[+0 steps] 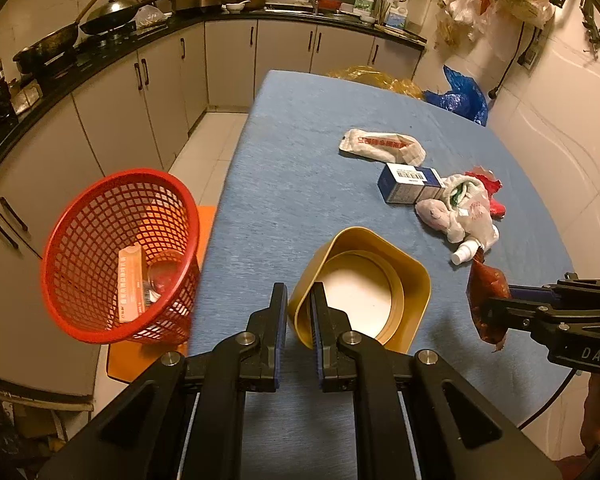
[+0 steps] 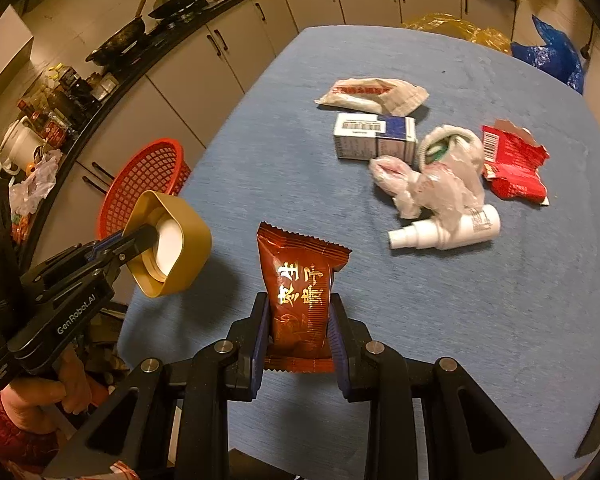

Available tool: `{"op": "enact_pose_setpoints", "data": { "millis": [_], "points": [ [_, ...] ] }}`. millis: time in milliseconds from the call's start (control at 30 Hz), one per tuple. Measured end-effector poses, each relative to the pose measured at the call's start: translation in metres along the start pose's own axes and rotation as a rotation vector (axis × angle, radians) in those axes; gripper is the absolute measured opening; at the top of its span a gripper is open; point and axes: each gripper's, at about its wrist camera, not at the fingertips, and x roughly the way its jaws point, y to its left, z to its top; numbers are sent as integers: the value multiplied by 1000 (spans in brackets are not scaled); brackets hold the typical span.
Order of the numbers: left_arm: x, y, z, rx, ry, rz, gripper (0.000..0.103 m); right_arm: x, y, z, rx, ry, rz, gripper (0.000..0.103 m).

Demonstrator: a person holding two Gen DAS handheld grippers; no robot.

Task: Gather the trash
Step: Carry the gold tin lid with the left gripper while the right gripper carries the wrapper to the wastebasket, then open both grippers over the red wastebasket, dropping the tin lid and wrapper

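Left tongs (image 1: 299, 300) clench gold lid's (image 1: 360, 288) rim; right tongs (image 2: 299, 312) grasp upright packet (image 2: 300, 292).

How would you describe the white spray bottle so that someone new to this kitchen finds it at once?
Start at the blue table in the middle of the kitchen and look at the pile of trash on it. The white spray bottle lies on its side at the near edge of the pile, partly under a crumpled clear plastic bag. It is the only smooth, round item there; its neighbours are boxes, wrappers and bags.
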Motion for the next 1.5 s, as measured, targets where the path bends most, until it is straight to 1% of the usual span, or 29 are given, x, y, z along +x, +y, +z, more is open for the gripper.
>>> {"op": "enact_pose_setpoints", "data": {
  "millis": [400,767,1000,1500],
  "points": [
    [-9,33,8,-37,-31,15,11,10,25,10,-26,5,1,30],
    [-15,77,19,-86,-47,50,11,24,49,31,-43,0,29,30],
    [-19,105,25,-112,-54,80,11,33,74,48,-75,-2,59,30],
    [-21,159,31,-185,-66,146,11,51,144,95,-172,-6,137,30]
  ]
}}
